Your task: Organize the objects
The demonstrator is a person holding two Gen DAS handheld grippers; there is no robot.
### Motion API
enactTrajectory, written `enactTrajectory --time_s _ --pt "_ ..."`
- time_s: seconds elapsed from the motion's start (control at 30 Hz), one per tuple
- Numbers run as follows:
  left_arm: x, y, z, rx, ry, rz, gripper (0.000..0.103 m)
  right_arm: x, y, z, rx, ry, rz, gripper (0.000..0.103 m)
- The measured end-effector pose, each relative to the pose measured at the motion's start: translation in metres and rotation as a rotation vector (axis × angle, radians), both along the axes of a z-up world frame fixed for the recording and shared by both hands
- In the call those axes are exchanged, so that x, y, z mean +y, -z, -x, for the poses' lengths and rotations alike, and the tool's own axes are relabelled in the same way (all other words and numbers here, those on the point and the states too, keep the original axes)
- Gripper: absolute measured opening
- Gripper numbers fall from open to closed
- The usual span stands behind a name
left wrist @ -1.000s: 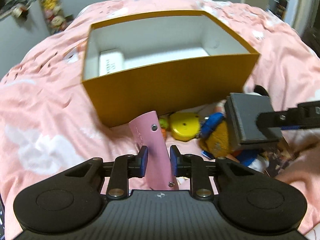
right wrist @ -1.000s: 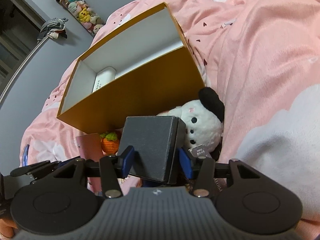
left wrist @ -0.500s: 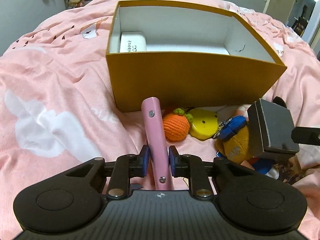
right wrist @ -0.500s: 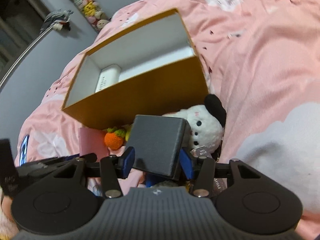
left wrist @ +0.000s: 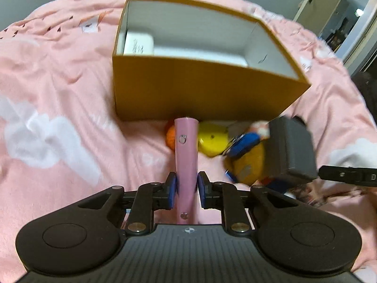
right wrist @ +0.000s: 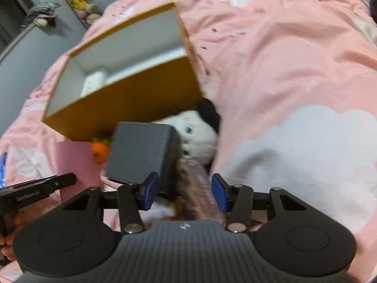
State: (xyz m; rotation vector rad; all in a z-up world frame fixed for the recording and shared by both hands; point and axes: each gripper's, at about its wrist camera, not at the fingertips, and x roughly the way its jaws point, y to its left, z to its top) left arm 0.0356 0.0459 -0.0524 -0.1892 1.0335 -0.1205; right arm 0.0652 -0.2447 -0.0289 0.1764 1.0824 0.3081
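1. On a pink bedspread [left wrist: 59,89], an open yellow box [left wrist: 202,89], white inside, with a white packet [left wrist: 139,44] lying at its left end.
2. Between the blue pads of the left gripper [left wrist: 186,188], a pink case [left wrist: 186,155], pinched tight on its narrow sides and pointing toward the box's near wall.
3. Just beyond the case, at the foot of that wall: an orange knit toy [left wrist: 170,136], a yellow disc [left wrist: 212,139] and a blue-and-yellow plush [left wrist: 247,155], bunched together.
4. In front of the right gripper [right wrist: 185,194], a grey box [right wrist: 141,151]; left pad against its lower corner, right pad standing clear of it in a blurred frame, so possibly held, hard to say. Jaws about half open.
5. Behind the grey box, a white plush with a black ear [right wrist: 200,127], up against the yellow box's corner.
6. At the far left of the right view, the left gripper's black finger, beside the pink case.
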Motion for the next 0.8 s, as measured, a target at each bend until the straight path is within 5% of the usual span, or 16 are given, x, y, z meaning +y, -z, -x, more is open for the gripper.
enactTrajectory --time_s 0.13,0.2,0.37,0.6,0.8 --pt "-0.010 -0.005 0.003 -0.023 0.014 -0.103 0.032 0.005 0.009 -0.010 0.020 -0.100 0.067 0.044" --pt "-0.013 -0.011 0.006 -0.053 0.007 -0.155 0.049 0.005 0.015 -0.016 0.041 -0.153 0.073 0.042" --pt "-0.023 -0.034 0.013 -0.146 0.031 -0.234 0.056 0.004 0.031 -0.029 0.078 -0.190 0.071 0.039" --pt "-0.045 -0.057 0.013 -0.195 0.274 0.022 0.063 0.010 0.036 -0.032 0.064 -0.223 0.077 0.040" --pt "-0.087 -0.054 0.011 -0.194 0.470 -0.001 0.065 0.008 0.035 -0.031 0.058 -0.239 0.036 0.031"
